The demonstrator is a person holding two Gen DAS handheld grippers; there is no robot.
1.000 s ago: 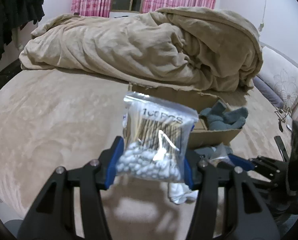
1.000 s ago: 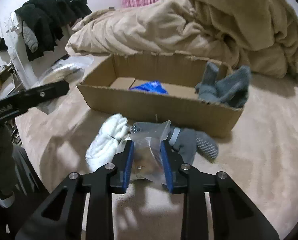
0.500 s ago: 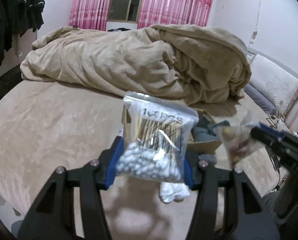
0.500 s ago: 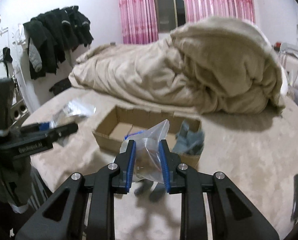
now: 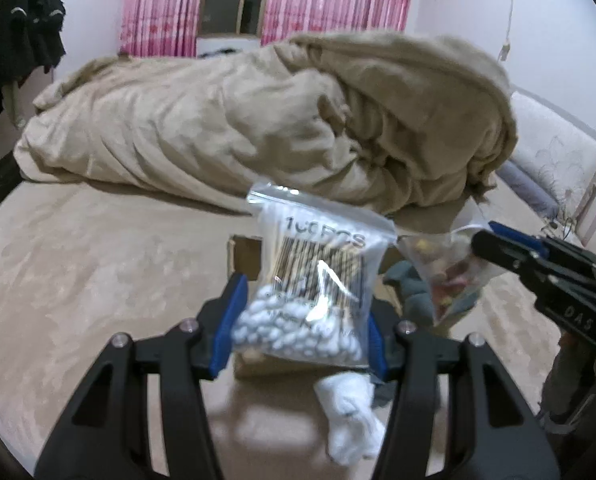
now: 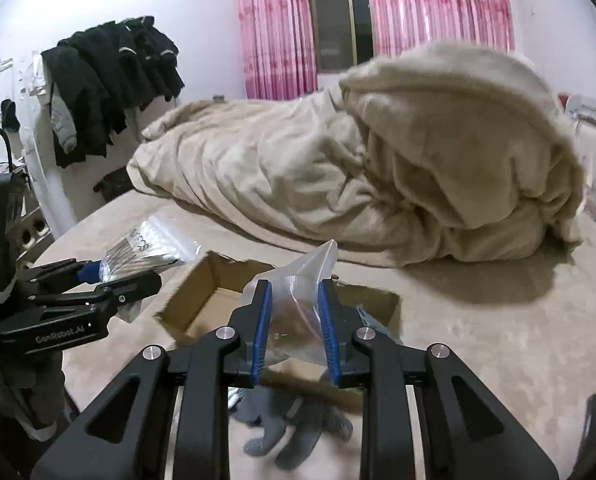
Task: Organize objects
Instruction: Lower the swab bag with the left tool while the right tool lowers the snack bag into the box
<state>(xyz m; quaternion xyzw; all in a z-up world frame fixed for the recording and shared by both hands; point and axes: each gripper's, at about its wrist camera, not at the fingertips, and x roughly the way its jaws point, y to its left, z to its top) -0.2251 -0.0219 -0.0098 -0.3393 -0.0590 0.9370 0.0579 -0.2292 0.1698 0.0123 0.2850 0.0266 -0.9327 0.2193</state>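
My left gripper (image 5: pixel 300 320) is shut on a clear zip bag of cotton swabs (image 5: pixel 314 280) and holds it up over the bed. It also shows in the right wrist view (image 6: pixel 146 246). My right gripper (image 6: pixel 296 328) is shut on a small clear bag of small items (image 6: pixel 298 312), held above the open cardboard box (image 6: pixel 196 292). That bag shows in the left wrist view (image 5: pixel 446 268) with the right gripper (image 5: pixel 498 246). The box (image 5: pixel 242 254) is mostly hidden behind the swab bag.
A white sock (image 5: pixel 350 420) lies on the bed in front of the box, and grey gloves (image 6: pixel 294 432) lie below my right gripper. A heaped beige duvet (image 6: pixel 378 160) fills the back. Dark clothes (image 6: pixel 106 80) hang at the left.
My right gripper has lifted the small bag off the bed and carried it up over the box. My left gripper has risen slightly with the swab bag held.
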